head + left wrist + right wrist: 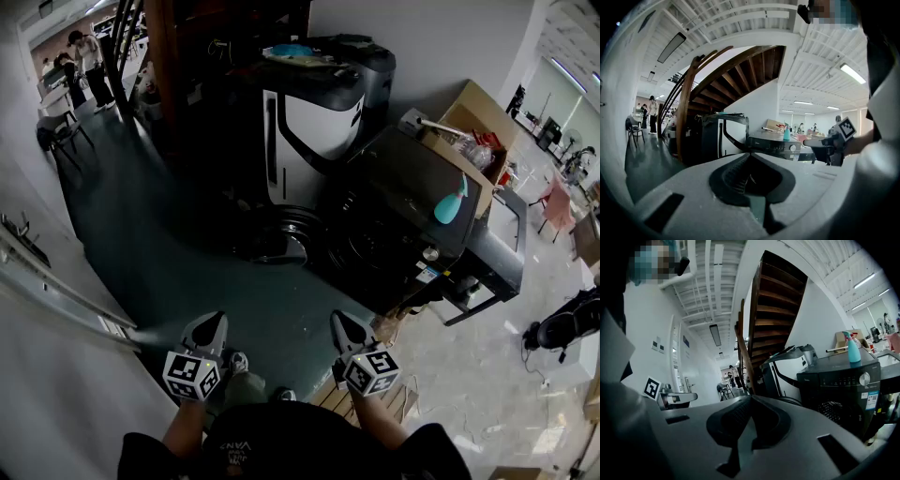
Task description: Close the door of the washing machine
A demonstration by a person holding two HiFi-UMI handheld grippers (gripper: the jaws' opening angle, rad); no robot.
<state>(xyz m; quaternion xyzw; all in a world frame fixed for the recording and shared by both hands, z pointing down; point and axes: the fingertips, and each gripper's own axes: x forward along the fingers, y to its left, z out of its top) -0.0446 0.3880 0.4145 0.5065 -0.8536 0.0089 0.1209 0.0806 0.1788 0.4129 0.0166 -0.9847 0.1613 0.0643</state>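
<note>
**Green workshop floor, washer door hanging open**

Right of centre in the head view sits the washing machine (412,202), a dark front-loader. Its round door (281,239) is swung out to the left of the drum opening and stands open above the floor (187,234). On the washer's top stands a teal spray bottle (452,201). Just beyond it, toward the upper right, is an open cardboard box (473,122). A taller black-and-white machine (314,117) stands at the washer's upper left, with a wooden staircase (164,56) left of that. Some people (84,56) stand far off in the top left corner.

I hold both tools low at the bottom of the frame, well apart from the washer and its door. My left gripper (210,325) has its jaws pressed together with nothing between them. My right gripper (343,325) is the same, closed and empty. Both point roughly level toward the machine.
</note>
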